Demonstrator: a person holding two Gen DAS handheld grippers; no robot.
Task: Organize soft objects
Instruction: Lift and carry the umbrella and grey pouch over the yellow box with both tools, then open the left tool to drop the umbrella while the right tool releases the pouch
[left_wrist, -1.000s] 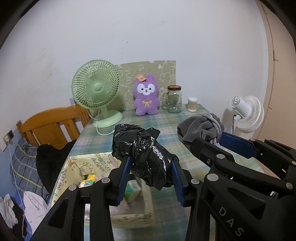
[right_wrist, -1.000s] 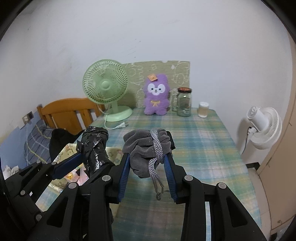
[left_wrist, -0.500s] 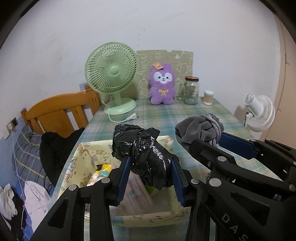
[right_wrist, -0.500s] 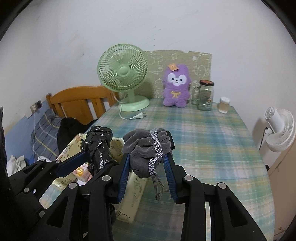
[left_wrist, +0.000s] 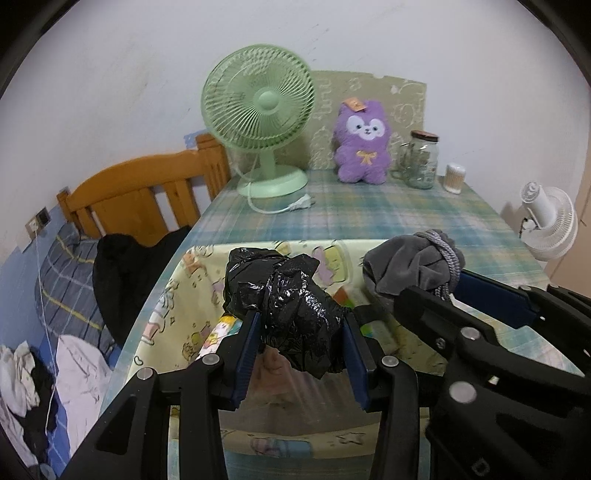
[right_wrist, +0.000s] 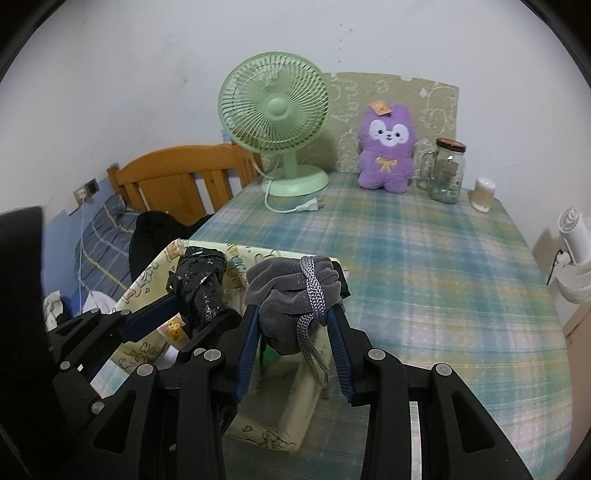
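Left wrist view: my left gripper (left_wrist: 301, 345) clenches the black plastic bundle (left_wrist: 284, 302), my right gripper (right_wrist: 295, 332) the grey pouch (right_wrist: 291, 291), both above the fabric bin (left_wrist: 192, 295); releasing off-centre, either could catch the rim and tumble onto the counter (right_wrist: 424, 266).

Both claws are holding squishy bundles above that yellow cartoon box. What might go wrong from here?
The grey pouch trails a braided cord; it might snag on the right gripper on release. The right gripper hangs near the yellow box's right wall, so the pouch may land outside. The left gripper sits close beside it; its black plastic bundle could bump the pouch.
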